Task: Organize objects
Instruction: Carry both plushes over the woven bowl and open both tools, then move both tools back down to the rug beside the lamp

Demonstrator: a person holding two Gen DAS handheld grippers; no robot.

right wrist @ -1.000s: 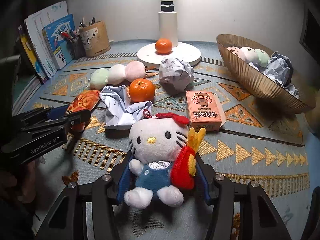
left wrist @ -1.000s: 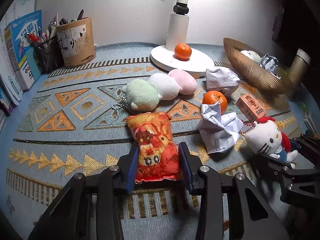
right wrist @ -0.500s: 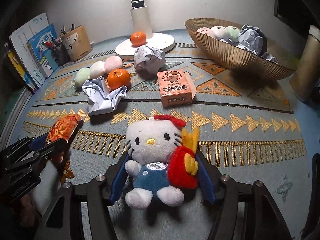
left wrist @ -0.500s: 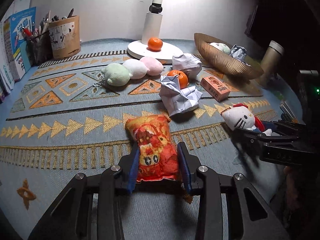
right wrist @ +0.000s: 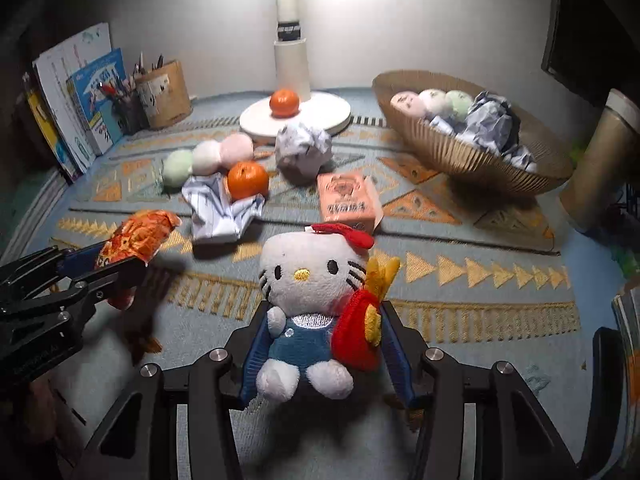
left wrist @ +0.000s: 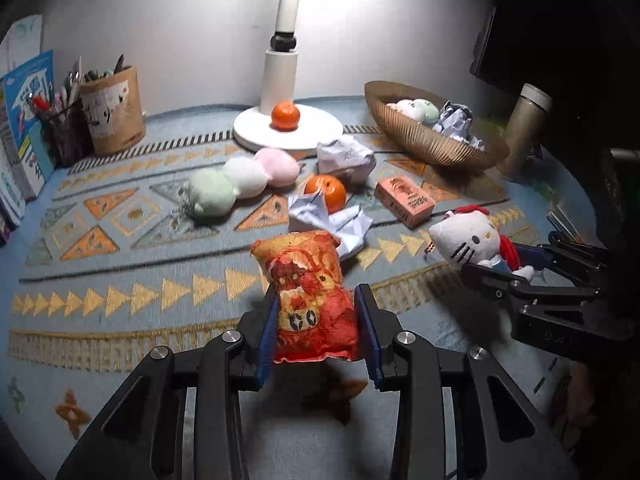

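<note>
Both grippers: loaded, closed on toys
Left gripper [left wrist: 318,336]: clamps snack plush [left wrist: 310,300]
Right gripper [right wrist: 322,354]: clamps kitty [right wrist: 316,296]; nearer basket [right wrist: 452,156], which lies ahead-right

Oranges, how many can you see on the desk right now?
2. One orange sits on the lamp base at the back. The other orange lies mid-mat against a crumpled paper. More could be hidden in the basket.

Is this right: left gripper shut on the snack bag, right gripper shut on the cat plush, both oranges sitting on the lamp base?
Not quite. Only one orange sits on the lamp base; the other orange lies on the rug beside the crumpled paper, as the right wrist view shows. The rest holds: left gripper on snack bag, right gripper on cat plush.
</note>
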